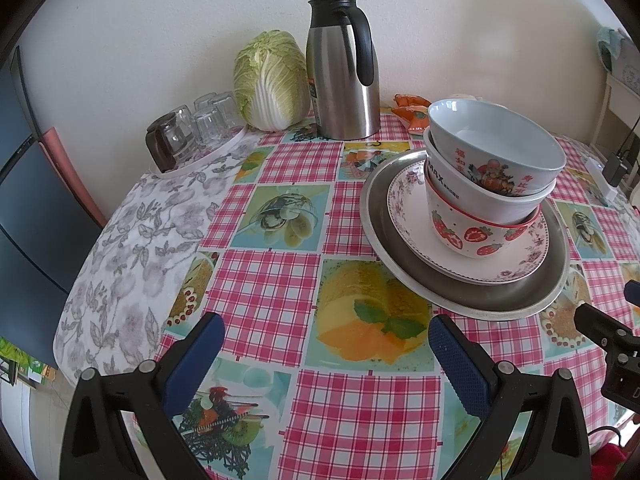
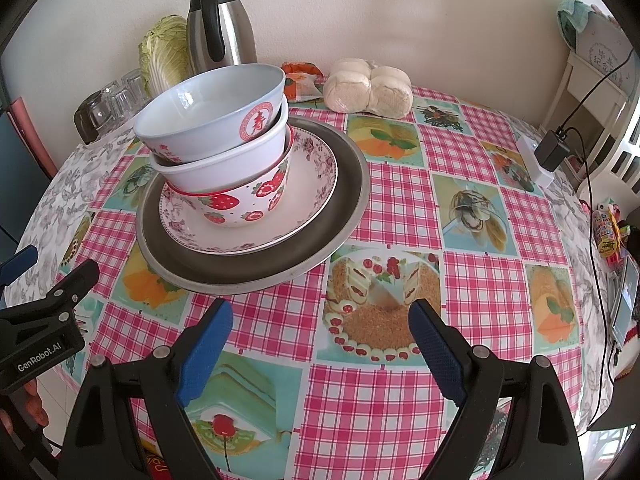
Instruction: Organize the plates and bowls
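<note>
A stack stands on the checked tablecloth. A wide metal plate (image 1: 500, 300) (image 2: 320, 248) is at the bottom, and a floral plate (image 1: 404, 200) (image 2: 312, 184) lies on it. Three nested bowls sit on that: a strawberry bowl (image 1: 472, 236) (image 2: 240, 204), a white bowl (image 1: 480, 196) (image 2: 224, 168) and a pale blue bowl (image 1: 500, 148) (image 2: 212, 108) on top, tilted. My left gripper (image 1: 326, 344) hovers open over the cloth, left of and nearer than the stack. My right gripper (image 2: 322, 328) is open too, right of and nearer than the stack. Both jaws are empty.
At the back stand a steel thermos jug (image 1: 344, 76) (image 2: 222, 24), a cabbage (image 1: 272, 80) (image 2: 164, 52), and a tray of upturned glasses (image 1: 200, 124). Wrapped buns (image 2: 368, 88) and an orange packet (image 2: 300, 80) lie at the back. A charger and cable (image 2: 552, 152) sit at the right edge.
</note>
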